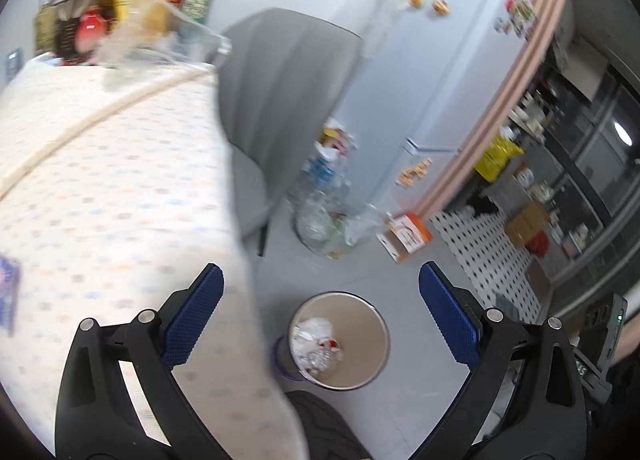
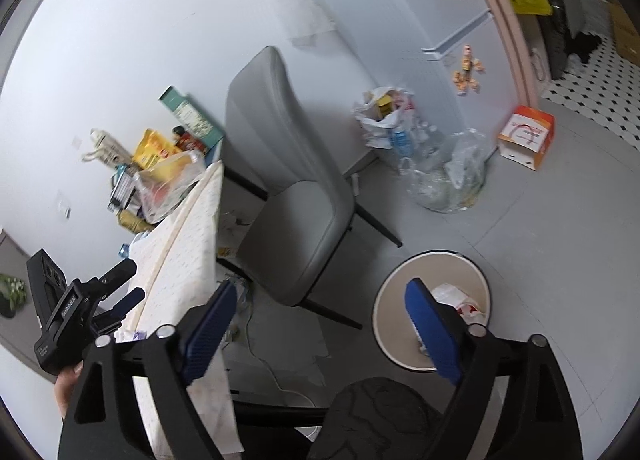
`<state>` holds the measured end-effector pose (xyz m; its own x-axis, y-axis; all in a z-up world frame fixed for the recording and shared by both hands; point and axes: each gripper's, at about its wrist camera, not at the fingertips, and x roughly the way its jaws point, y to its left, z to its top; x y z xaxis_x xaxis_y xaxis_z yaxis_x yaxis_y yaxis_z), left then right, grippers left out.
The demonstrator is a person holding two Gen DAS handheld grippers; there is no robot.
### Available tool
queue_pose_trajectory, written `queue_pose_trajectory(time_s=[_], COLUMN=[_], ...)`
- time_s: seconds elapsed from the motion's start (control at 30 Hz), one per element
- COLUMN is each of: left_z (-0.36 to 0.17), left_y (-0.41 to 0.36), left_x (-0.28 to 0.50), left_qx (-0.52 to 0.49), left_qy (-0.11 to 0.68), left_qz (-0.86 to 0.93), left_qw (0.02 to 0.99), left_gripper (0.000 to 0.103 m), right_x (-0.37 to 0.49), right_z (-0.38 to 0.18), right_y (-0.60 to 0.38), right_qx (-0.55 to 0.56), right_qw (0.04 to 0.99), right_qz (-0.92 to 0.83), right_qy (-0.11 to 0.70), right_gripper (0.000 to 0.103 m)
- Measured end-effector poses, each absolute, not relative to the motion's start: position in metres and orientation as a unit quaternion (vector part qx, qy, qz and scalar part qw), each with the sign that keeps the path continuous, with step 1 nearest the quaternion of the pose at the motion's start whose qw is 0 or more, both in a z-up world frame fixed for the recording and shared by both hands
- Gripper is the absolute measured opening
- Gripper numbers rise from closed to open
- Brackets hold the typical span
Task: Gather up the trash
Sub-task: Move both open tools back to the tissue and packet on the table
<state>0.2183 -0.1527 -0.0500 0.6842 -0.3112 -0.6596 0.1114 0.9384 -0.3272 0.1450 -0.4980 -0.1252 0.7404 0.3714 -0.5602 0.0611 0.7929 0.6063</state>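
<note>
A round beige trash bin (image 1: pixel 368 332) stands on the grey floor beside the table's hanging cloth, with crumpled white trash (image 1: pixel 316 344) showing a red spot inside it. My left gripper (image 1: pixel 320 280) hovers above the bin, its blue pads wide apart with nothing between them. In the right wrist view the bin (image 2: pixel 390 312) lies behind the right finger, and the white trash (image 2: pixel 452 296) shows past it. My right gripper (image 2: pixel 320 292) is open and empty too. The left gripper (image 2: pixel 134 280) appears at the far left over the table edge, held by a hand (image 2: pixel 66 384).
A table with a dotted cloth (image 1: pixel 120 200) fills the left. A grey chair (image 2: pixel 296 188) stands next to it. A clear bag of bottles (image 2: pixel 448 180), a white bag of rubbish (image 2: pixel 380 112) and an orange box (image 2: pixel 526 136) sit by the fridge (image 1: pixel 432 60). Packages crowd the table's far end (image 2: pixel 160 168).
</note>
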Motion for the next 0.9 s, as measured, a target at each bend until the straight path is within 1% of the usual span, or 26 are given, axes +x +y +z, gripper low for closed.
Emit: queue_pose_trajectory(time_s=[0.1, 0.2, 0.6, 0.9], left_z=[-0.048, -0.046, -0.036, -0.053], left_y=[-0.119, -0.091, 0.012, 0.086], left_x=[0.21, 0.203, 0.179, 0.152], left_qx=[-0.147, -0.157, -0.184, -0.223], left_qy=[0.37, 0.362, 0.329, 0.317], left_qz=[-0.092, -0.071, 0.006, 0.071], left_qw=[0.913, 0.916, 0.926, 0.919], left_gripper=[0.097, 0.097, 0.097, 0.097], right_x=[0.15, 0.155, 0.173, 0.187], right_z=[-0.12, -0.114, -0.092, -0.08], right_y=[-0.477, -0.454, -0.365, -0.304], right_qx=[0.302, 0.291, 0.242, 0.21], right_qw=[0.88, 0.881, 0.879, 0.876], right_qz=[0.101, 0.116, 0.172, 0.209], right_qy=[0.352, 0.355, 0.372, 0.381], right_gripper=[0.09, 0.092, 0.093, 0.094])
